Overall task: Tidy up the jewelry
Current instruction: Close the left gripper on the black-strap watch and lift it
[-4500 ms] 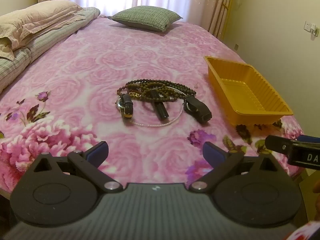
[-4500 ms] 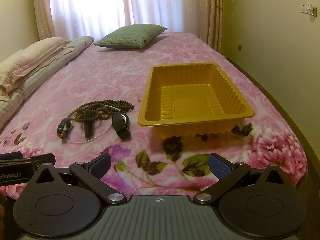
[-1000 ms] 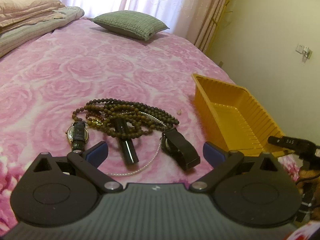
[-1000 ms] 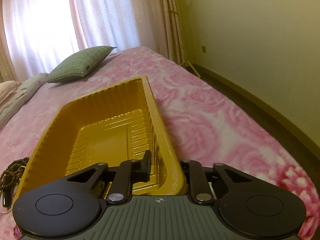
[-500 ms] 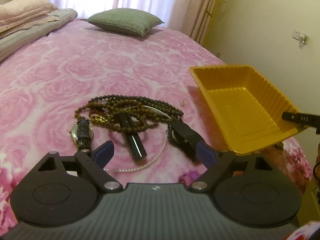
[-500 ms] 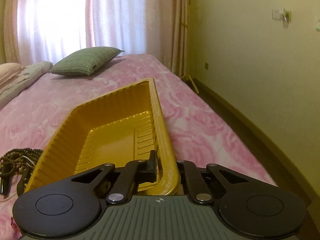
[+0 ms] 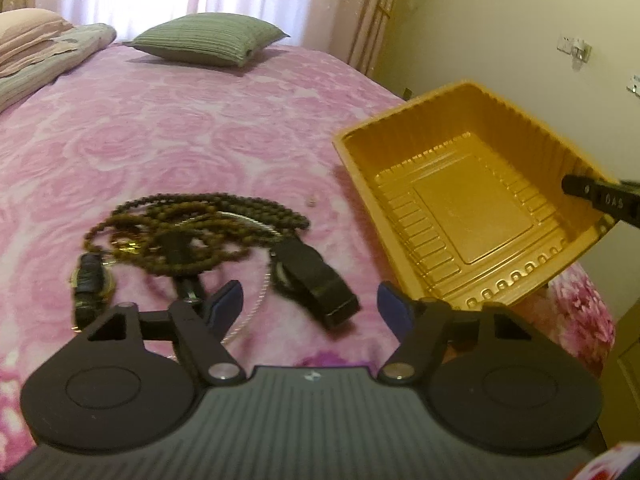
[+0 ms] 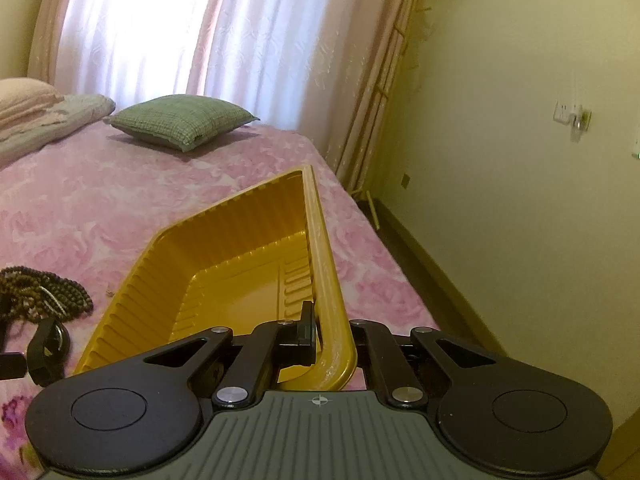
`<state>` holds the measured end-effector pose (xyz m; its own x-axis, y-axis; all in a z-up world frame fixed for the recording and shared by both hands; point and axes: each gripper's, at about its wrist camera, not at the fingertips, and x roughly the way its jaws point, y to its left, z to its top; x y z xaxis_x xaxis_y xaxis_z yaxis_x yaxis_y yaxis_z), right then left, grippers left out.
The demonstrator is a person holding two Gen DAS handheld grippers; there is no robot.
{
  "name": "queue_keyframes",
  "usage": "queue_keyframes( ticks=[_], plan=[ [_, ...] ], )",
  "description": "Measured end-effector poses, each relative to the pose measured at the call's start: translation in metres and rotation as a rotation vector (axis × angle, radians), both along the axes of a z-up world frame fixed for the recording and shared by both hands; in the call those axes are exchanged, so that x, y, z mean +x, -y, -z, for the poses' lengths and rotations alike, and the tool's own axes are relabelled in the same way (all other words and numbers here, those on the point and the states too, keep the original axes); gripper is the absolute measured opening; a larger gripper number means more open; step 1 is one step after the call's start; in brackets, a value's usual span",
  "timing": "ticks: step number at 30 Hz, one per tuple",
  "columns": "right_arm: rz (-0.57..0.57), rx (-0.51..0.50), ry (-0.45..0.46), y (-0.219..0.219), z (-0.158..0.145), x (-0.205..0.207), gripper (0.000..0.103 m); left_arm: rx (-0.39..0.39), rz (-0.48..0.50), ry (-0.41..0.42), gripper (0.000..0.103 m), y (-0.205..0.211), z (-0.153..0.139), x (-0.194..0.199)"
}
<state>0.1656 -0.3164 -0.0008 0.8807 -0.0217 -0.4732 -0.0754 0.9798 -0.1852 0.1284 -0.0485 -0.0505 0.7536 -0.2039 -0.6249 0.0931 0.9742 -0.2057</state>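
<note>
An empty yellow plastic tray (image 7: 472, 196) is tilted up on its right side, open toward the jewelry. My right gripper (image 8: 332, 340) is shut on the tray's right rim (image 8: 324, 280); it also shows in the left wrist view (image 7: 600, 198). A pile of brown bead necklaces (image 7: 192, 224), a thin pearl strand (image 7: 256, 300), a watch with a round face (image 7: 90, 280) and a black-strap watch (image 7: 316, 284) lie on the pink bedspread. My left gripper (image 7: 310, 304) is open and empty, low over the black-strap watch.
The bed (image 7: 160, 120) has a pink rose cover. A green pillow (image 7: 208, 38) lies at the far end, folded bedding (image 7: 44, 56) at the far left. The bed's right edge drops to the floor by the yellow wall (image 8: 520, 160).
My right gripper closed on the tray's rim and lifted that side, tilting the tray toward the jewelry. My left gripper moved forward and right, down over the black-strap watch.
</note>
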Motion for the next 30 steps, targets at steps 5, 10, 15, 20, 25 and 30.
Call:
queue_keyframes(
  ticks=[5,10,15,20,25,30],
  plan=[
    [-0.015,-0.046,0.017,-0.008,0.004,-0.003,0.005,0.019,-0.003,-0.024,0.061,0.012,0.010,0.011],
    [-0.021,-0.068,0.024,-0.011,0.004,-0.003,0.005,0.037,-0.011,-0.041,0.048,0.015,0.016,0.018],
    [-0.028,-0.082,0.032,-0.011,0.004,-0.006,0.005,0.035,0.017,-0.036,0.034,0.015,0.013,0.016],
    [-0.036,-0.096,0.041,-0.016,0.004,-0.008,0.005,0.043,0.030,-0.042,0.027,0.014,0.009,0.013],
    [-0.043,-0.104,0.045,-0.018,0.003,-0.009,0.005,0.038,0.015,-0.058,0.022,0.006,0.007,0.011],
    [-0.044,-0.104,0.047,-0.018,0.004,-0.010,0.005,0.040,0.010,-0.066,0.023,0.005,0.011,0.015]
  ],
)
